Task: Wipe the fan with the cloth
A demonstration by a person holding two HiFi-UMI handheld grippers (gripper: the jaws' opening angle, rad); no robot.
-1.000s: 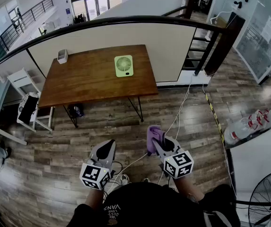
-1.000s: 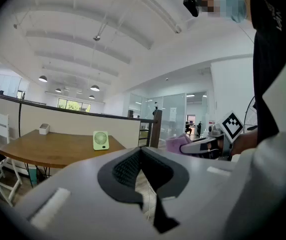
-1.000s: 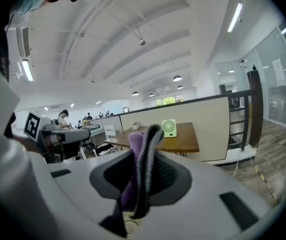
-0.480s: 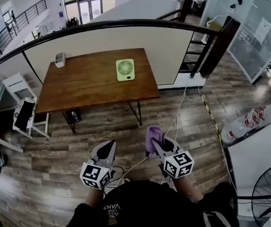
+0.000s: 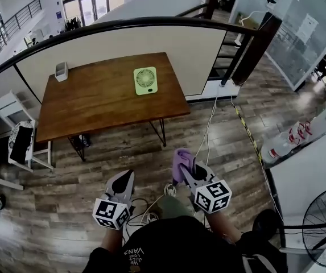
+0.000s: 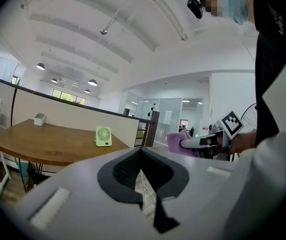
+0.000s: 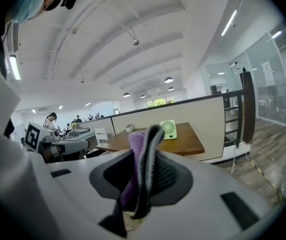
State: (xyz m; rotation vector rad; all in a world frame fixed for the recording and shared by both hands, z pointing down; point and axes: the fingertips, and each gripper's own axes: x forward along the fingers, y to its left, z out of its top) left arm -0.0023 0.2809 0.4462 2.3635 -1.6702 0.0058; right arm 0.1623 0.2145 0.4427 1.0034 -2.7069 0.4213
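The small green fan (image 5: pixel 145 80) stands upright near the far edge of the wooden table (image 5: pixel 94 104), well ahead of both grippers. My right gripper (image 5: pixel 184 166) is shut on a purple cloth (image 5: pixel 181 161), which sticks up between its jaws (image 7: pixel 139 149). The left gripper (image 5: pixel 126 176) is shut with nothing in it; its jaws meet (image 6: pixel 141 151). Both are held over the wooden floor, short of the table. The fan shows small ahead in the left gripper view (image 6: pixel 103 136) and just past the cloth in the right gripper view (image 7: pixel 168 129).
A white box (image 5: pixel 61 70) sits at the table's far left corner. A half wall with a dark rail (image 5: pixel 151 24) backs the table. A white chair (image 5: pixel 15 118) stands left, cables (image 5: pixel 208 129) cross the floor, water bottles (image 5: pixel 282 144) and a big floor fan (image 5: pixel 325 226) stand right.
The table and fan have drifted left in the head view as I move across the floor. Both grippers keep their hold and their place before me.
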